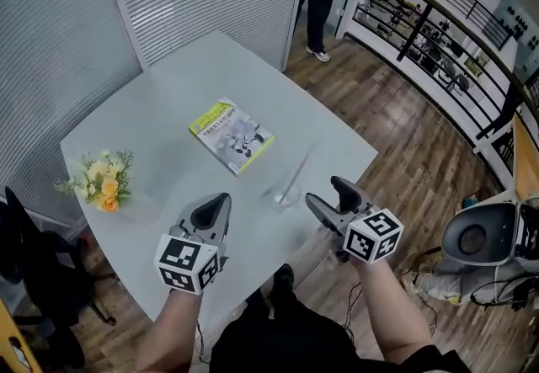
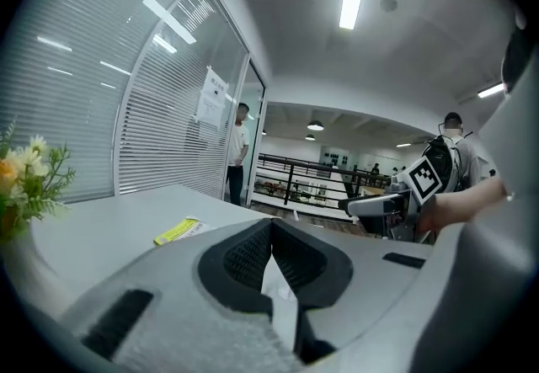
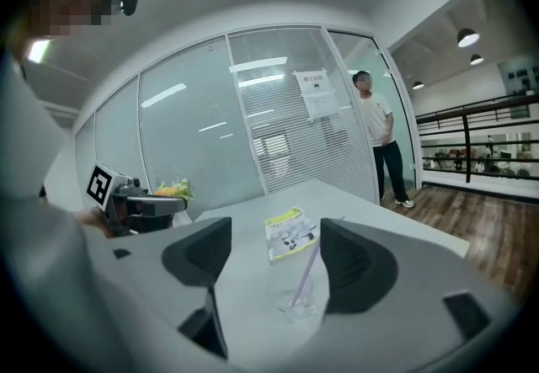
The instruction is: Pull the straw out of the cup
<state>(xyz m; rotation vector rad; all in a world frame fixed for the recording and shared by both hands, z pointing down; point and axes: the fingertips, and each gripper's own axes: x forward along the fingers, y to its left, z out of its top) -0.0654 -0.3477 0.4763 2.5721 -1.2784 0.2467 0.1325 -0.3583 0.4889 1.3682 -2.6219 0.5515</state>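
Straw (image 1: 296, 173): pale, leaning inside the clear cup (image 1: 286, 194).
Cup: upright on the grey table (image 1: 160, 110) near its front edge, between the two grippers.
Left gripper (image 1: 221, 199): jaws closed together on nothing, left of the cup and apart from it.
Right gripper (image 1: 327, 192): jaws spread apart, just right of the cup, not touching it or the straw.
Book (image 1: 232, 135): flat on the table beyond the cup.
Flowers (image 1: 105, 178): at the table's left edge.
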